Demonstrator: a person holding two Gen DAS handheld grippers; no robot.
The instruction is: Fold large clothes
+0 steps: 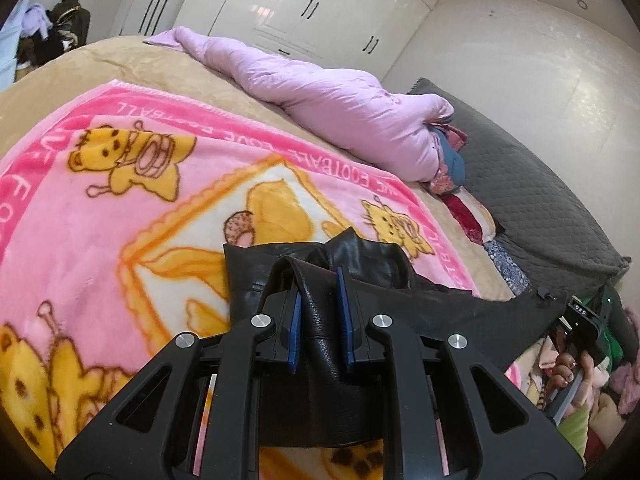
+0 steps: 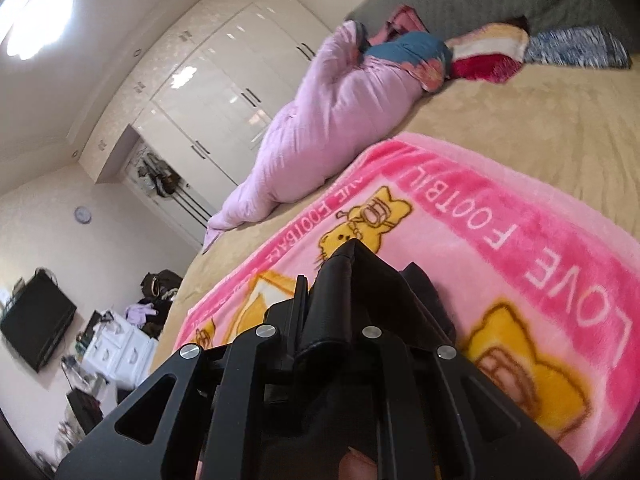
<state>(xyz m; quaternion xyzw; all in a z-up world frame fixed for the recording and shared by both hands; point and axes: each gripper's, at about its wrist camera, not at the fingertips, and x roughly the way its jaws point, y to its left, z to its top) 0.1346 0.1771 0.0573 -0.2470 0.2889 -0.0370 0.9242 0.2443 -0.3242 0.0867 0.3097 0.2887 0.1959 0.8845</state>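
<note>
A black leather garment hangs above a pink cartoon blanket spread on the bed. My left gripper is shut on a thick fold of the black leather garment, its blue pads pressing both sides. The garment stretches right toward my right gripper, seen in the left wrist view in a hand. In the right wrist view, my right gripper is shut on another edge of the black leather garment, held above the pink blanket.
A lilac quilt lies bunched along the far side of the beige bed. Pillows and folded cloths sit near the grey headboard. White wardrobes line the wall. A television and cluttered drawers stand beyond the bed.
</note>
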